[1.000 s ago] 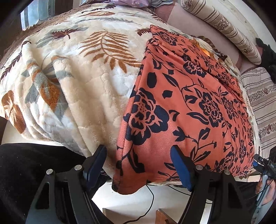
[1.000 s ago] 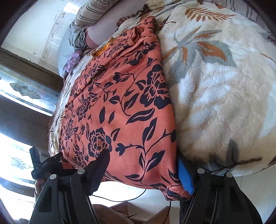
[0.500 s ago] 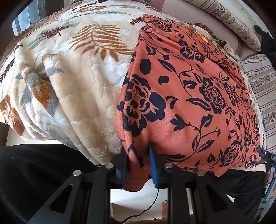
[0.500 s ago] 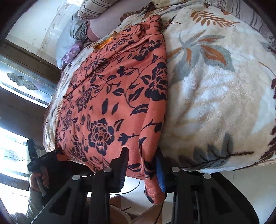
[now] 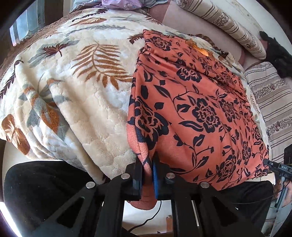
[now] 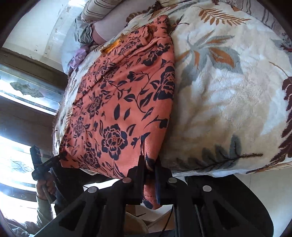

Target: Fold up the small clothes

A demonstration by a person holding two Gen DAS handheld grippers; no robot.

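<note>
An orange garment with a dark floral print [image 5: 197,113] lies flat on a cream leaf-patterned blanket [image 5: 73,94] over a bed. My left gripper [image 5: 148,164] is shut on the garment's near left corner at the bed's edge. In the right wrist view the same garment [image 6: 116,109] lies on the blanket [image 6: 228,102], and my right gripper [image 6: 150,165] is shut on its near right corner. A bit of cloth hangs below each gripper's jaws.
Striped pillows [image 5: 230,25] lie at the bed's far side. A lilac cloth [image 5: 120,2] sits at the far end. The other gripper [image 5: 279,167] shows at the right edge. A window [image 6: 21,91] is left in the right wrist view. Black cables [image 5: 146,220] run across the floor below.
Both grippers were open around the garment's near corners a second ago. They have closed on the cloth and now pinch it more tightly.
</note>
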